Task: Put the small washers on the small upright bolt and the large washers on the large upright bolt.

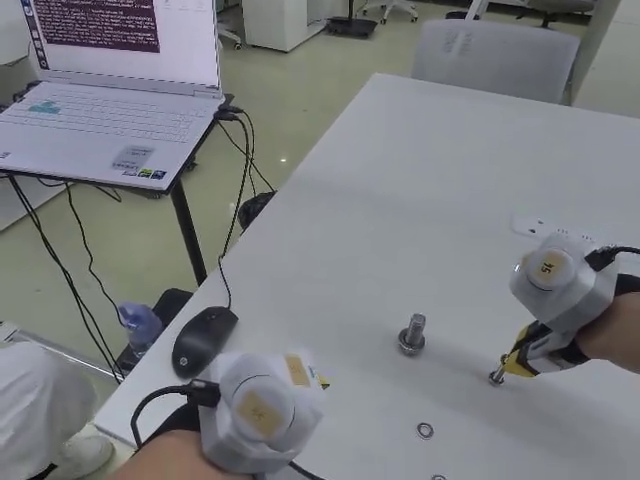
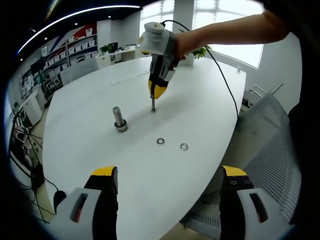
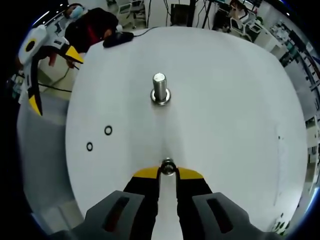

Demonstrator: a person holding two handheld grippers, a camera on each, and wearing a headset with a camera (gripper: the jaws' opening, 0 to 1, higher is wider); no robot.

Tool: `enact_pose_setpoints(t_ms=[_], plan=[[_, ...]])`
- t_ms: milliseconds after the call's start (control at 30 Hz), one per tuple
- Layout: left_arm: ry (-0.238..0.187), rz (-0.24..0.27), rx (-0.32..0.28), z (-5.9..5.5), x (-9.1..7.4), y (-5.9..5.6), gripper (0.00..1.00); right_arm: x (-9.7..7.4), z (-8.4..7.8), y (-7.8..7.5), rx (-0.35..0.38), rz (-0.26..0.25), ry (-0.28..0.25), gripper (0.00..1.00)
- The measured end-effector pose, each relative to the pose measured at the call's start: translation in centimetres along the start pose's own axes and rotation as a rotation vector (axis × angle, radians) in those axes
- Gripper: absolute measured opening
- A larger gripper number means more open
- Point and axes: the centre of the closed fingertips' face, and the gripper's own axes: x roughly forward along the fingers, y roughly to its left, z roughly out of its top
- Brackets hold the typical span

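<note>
The large upright bolt (image 1: 413,333) (image 2: 119,118) (image 3: 160,89) stands mid-table with a wider metal ring at its foot. To its right stands the small upright bolt (image 1: 495,377) (image 2: 153,106). My right gripper (image 1: 503,371) (image 2: 153,98) (image 3: 168,167) is shut on a small washer (image 3: 168,165) at the top of that bolt. Two small washers (image 1: 425,431) (image 2: 160,141) (image 3: 108,130) lie flat on the table nearer me, the second one (image 2: 184,146) (image 3: 89,146) close beside the first. My left gripper (image 2: 169,176) (image 1: 260,410) hovers at the near edge, open and holding nothing.
The white table (image 1: 420,200) stretches away behind the bolts. A black mouse (image 1: 203,338) (image 3: 118,37) lies at the table's left edge. A laptop (image 1: 105,110) sits on a stand to the left, with cables hanging. A grey chair (image 1: 495,60) is at the far end.
</note>
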Motion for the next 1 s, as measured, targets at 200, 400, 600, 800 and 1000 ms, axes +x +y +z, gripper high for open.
enact_pose_setpoints(t_ms=[200,400,600,800,1000], plan=[[-0.005,0.011,0.003,0.2,0.2,0.4,0.84,0.8,-0.1,-0.2,-0.004,0.003,0.003,0.13],[-0.006,0.013,0.008,0.2,0.3,0.5,0.85,1.7,-0.3,0.1,-0.005,0.013,0.011,0.13],[0.012,-0.003,0.003,-0.4,0.4,0.1,0.83,2.8,-0.5,0.3,-0.009,0.018,0.021,0.13],[0.025,-0.012,0.005,-0.7,0.3,0.3,0.81,3.6,-0.6,0.3,-0.027,0.020,0.033,0.13],[0.031,-0.016,0.003,-0.8,0.3,0.4,0.80,3.5,-0.6,0.3,-0.038,0.016,0.044,0.13]])
